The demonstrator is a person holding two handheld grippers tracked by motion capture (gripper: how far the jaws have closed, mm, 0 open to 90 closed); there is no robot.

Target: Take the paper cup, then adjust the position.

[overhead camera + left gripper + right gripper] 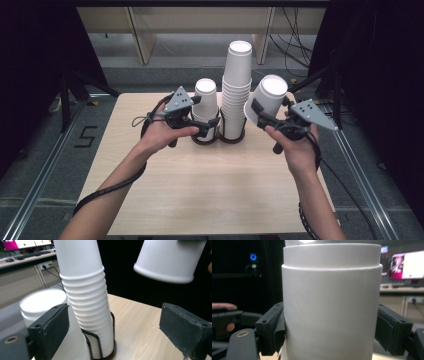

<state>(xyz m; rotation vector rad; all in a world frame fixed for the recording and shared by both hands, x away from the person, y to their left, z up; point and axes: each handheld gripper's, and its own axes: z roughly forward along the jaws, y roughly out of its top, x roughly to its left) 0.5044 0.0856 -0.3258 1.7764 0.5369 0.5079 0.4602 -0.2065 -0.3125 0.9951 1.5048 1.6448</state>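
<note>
The light wooden surface (200,185) holds a black wire holder (218,135). A short cup stack (205,102) and a tall cup stack (235,87) stand in it.

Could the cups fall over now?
Maybe. The tall stack leans in its wire holder, and the right gripper carries a cup close beside it, so a bump might tip it. The left gripper is open around the short stack; a nudge could shove the holder.

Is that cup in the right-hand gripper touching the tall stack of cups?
Apart. In the left gripper view the held cup hangs beside the tall stack with dark background showing plainly between them.
</note>
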